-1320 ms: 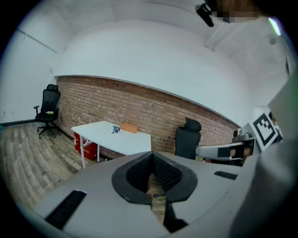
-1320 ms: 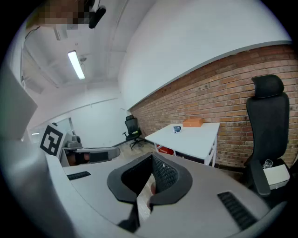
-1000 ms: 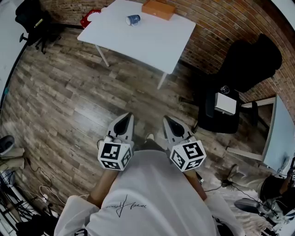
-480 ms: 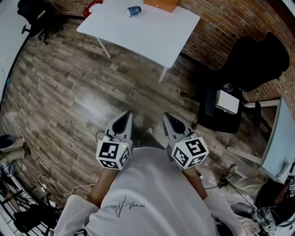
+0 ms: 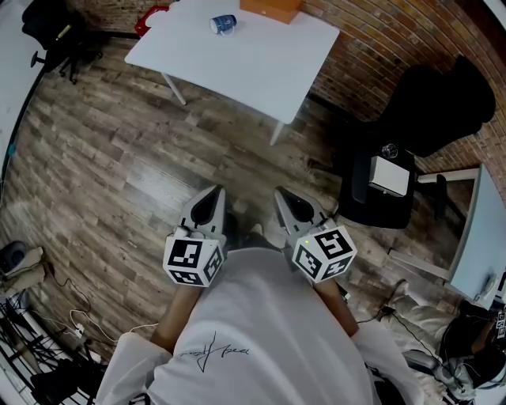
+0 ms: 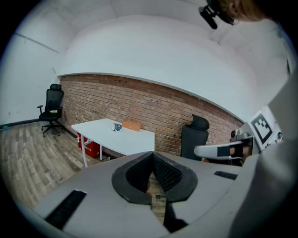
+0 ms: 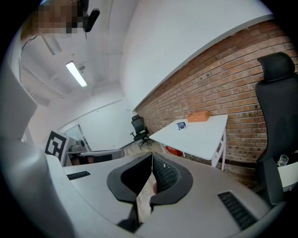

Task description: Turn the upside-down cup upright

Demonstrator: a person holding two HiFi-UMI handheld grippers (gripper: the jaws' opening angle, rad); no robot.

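Two grippers are counted low in the head view: the left gripper [image 5: 207, 209] and the right gripper [image 5: 291, 207], side by side above the wood-plank floor [image 5: 103, 150]. In each gripper view the jaws are seen pressed together, with nothing between them.

One small blue-and-white cup [image 5: 222, 24] is spotted at the frame's top edge. It sits on the one white rectangular table [image 5: 237, 63], near one flat orange box [image 5: 271, 8] and well apart from both grippers. Its pose is too small to be read.

One black office chair [image 5: 427, 111] is counted at the right, and a second black office chair [image 5: 55, 32] at upper left.

The red brick wall [image 6: 139, 102] is laid out broadly in the gripper views. A ceiling light strip [image 7: 76, 74] is shown in the right gripper view alone.
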